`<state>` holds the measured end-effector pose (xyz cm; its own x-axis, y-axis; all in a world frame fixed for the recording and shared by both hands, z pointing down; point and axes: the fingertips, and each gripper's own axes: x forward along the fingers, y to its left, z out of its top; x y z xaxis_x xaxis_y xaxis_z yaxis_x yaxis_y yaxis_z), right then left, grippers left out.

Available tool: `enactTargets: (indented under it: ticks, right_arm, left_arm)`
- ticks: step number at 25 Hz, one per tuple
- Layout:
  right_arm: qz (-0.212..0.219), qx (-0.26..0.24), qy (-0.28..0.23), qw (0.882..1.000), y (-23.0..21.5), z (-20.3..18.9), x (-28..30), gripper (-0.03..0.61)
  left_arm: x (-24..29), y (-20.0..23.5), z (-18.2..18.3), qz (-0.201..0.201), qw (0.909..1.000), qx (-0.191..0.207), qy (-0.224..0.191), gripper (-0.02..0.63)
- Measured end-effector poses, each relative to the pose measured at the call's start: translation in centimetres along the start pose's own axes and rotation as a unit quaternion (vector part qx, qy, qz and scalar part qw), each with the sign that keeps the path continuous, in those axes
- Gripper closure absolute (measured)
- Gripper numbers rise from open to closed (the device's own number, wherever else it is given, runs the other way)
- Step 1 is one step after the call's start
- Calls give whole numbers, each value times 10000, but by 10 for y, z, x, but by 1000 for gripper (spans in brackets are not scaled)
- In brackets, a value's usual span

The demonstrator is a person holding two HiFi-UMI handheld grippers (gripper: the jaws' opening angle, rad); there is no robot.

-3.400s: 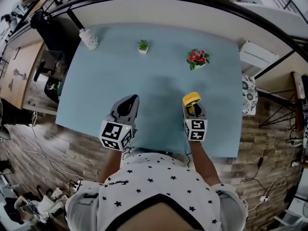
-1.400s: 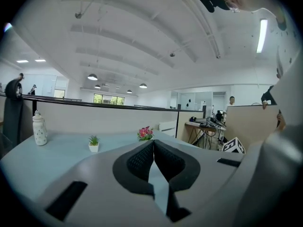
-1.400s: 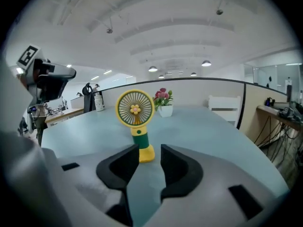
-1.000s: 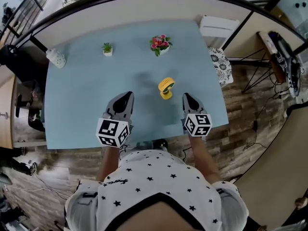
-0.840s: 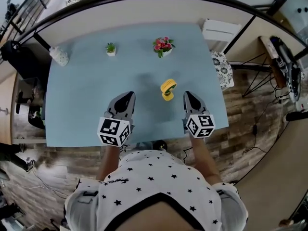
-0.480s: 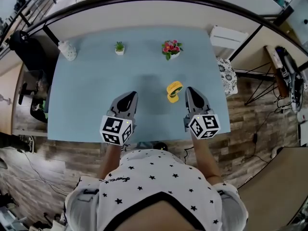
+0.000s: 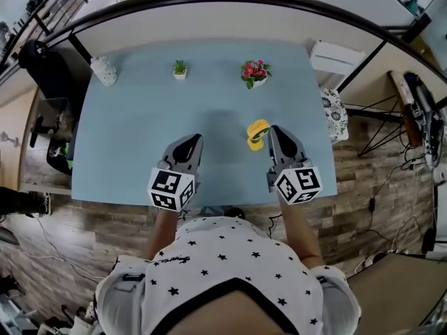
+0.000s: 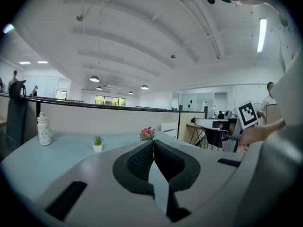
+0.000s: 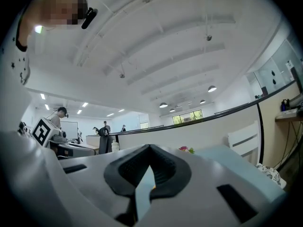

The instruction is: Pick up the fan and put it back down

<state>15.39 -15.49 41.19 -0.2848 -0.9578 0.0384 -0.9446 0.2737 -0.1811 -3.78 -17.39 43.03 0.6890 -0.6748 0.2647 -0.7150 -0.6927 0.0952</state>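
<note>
The small yellow fan (image 7: 257, 132) stands on the light blue table (image 7: 140, 131), right of the middle. My right gripper (image 7: 273, 131) hovers just to the fan's right, its tip beside the fan in the head view. Its jaws meet at the tip with nothing between them (image 9: 150, 147). My left gripper (image 7: 193, 139) hangs over the table's near part, well left of the fan. Its jaws are also pressed together and empty (image 8: 153, 143). The fan cannot be clearly made out in either gripper view.
Along the table's far edge stand a white jar (image 7: 105, 70), a small green potted plant (image 7: 180, 69) and a pot of pink flowers (image 7: 254, 72). The table's right edge lies close to my right gripper. A partition wall runs behind the table.
The right gripper held the fan a few seconds ago, then stood apart from it. Since then it has risen and drawn in beside the fan. The left gripper has kept still.
</note>
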Motion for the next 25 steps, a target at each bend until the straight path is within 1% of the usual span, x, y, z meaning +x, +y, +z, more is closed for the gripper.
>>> enactTargets:
  ticks: [17, 25]
  right_arm:
    - [344, 21, -20, 9994, 18, 5, 16, 580]
    - [387, 20, -13, 9992, 26, 4, 20, 580]
  left_arm:
    - [-8, 14, -2, 241, 9997, -59, -2, 586]
    - [-13, 21, -1, 243, 9997, -44, -13, 586]
